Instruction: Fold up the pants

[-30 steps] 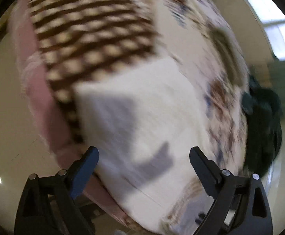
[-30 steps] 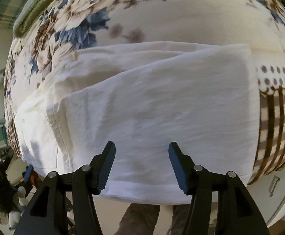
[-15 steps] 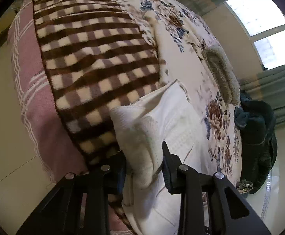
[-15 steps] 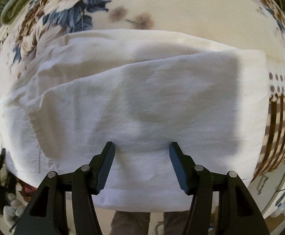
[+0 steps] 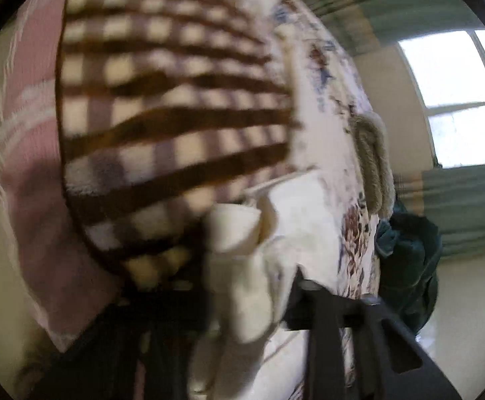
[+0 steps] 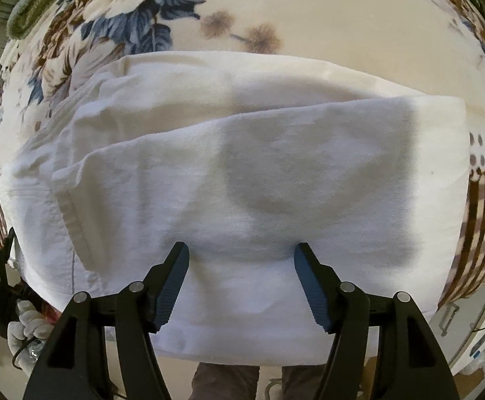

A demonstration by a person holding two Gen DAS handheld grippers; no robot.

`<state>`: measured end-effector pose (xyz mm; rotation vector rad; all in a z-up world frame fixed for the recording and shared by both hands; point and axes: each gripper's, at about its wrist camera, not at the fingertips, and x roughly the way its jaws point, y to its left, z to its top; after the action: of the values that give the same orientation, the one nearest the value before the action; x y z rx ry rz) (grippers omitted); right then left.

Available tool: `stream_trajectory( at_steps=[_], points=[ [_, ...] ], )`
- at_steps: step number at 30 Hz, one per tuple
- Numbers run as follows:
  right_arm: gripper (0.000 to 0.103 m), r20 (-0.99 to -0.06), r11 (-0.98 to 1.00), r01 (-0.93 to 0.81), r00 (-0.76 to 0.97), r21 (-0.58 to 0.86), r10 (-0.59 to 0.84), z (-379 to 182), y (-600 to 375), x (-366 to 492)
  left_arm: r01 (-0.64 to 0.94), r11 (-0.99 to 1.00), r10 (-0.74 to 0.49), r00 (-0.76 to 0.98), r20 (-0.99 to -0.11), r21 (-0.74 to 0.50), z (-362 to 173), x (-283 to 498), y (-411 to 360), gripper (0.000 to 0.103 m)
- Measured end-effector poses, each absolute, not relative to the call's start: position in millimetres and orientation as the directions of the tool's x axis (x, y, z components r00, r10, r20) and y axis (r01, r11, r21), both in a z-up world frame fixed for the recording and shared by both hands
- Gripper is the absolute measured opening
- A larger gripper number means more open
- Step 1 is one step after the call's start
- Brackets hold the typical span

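White pants (image 6: 276, 173) lie folded lengthwise across the floral bedspread (image 6: 276, 10), reaching the bed's near edge. My right gripper (image 6: 241, 260) is open just above the pants' near part, with fabric between its fingers and nothing gripped. In the blurred left wrist view, my left gripper (image 5: 252, 276) is shut on a bunched end of the pants (image 5: 239, 230), lifted over the brown checked blanket (image 5: 162, 106). Its left finger is hidden by blur and cloth.
A pink blanket (image 5: 32, 180) hangs at the bed's side. A rolled beige towel (image 5: 372, 160) and a dark green bundle (image 5: 409, 260) sit at the far end. A window (image 5: 456, 100) is beyond. The gloved left hand (image 6: 22, 326) shows at the bed's left end.
My left gripper closed on the pants' end and is lifting it, now blurred by motion. My right gripper moved lower and further over the pants, still open.
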<state>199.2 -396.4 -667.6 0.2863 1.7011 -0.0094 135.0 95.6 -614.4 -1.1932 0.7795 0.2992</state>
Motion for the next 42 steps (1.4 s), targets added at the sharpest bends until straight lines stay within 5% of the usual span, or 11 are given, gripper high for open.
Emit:
stream_trajectory(
  at_steps=[8,17,24,30,36,39,42],
  points=[
    [0.068,-0.970,0.959,0.194,-0.085,0.208,0.228,-658.1,-406.0,183.1,-0.447,0.548,-0.164,0.772,-0.615,-0.707,-520.1,134.5,52.4,0.017],
    [0.068,-0.962,0.928,0.253,0.051,0.272,0.268,-605.5,-472.4,156.3,-0.159,0.713,-0.357,0.756,-0.549,-0.683,-439.8,140.1,-83.2,0.016],
    [0.068,-0.964,0.903,0.337,0.098,0.266,0.248,-586.3,-565.6,129.8,0.014,0.766,-0.551,0.531,-0.644,-0.643,-470.6,150.8,-234.3,0.016],
    [0.068,-0.976,0.860,0.461,0.085,0.218,0.202,-602.5,-632.7,93.2,0.118,0.888,-0.456,0.335,-0.824,-0.444,-538.9,153.2,-318.4,0.018],
    [0.068,-0.973,0.810,0.539,0.113,0.230,0.201,-612.3,-674.2,76.5,0.190,0.914,-0.400,0.268,-0.876,-0.359,-557.9,161.3,-342.8,0.020],
    [0.068,-0.971,0.793,0.561,0.113,0.238,0.211,-618.2,-685.6,71.2,0.191,0.925,-0.369,0.238,-0.898,-0.330,-563.8,162.7,-347.7,0.025],
    [0.068,-0.969,0.784,0.572,0.115,0.243,0.217,-620.7,-686.6,66.2,0.200,0.929,-0.352,0.209,-0.912,-0.313,-566.1,165.9,-359.5,0.043]
  ],
)
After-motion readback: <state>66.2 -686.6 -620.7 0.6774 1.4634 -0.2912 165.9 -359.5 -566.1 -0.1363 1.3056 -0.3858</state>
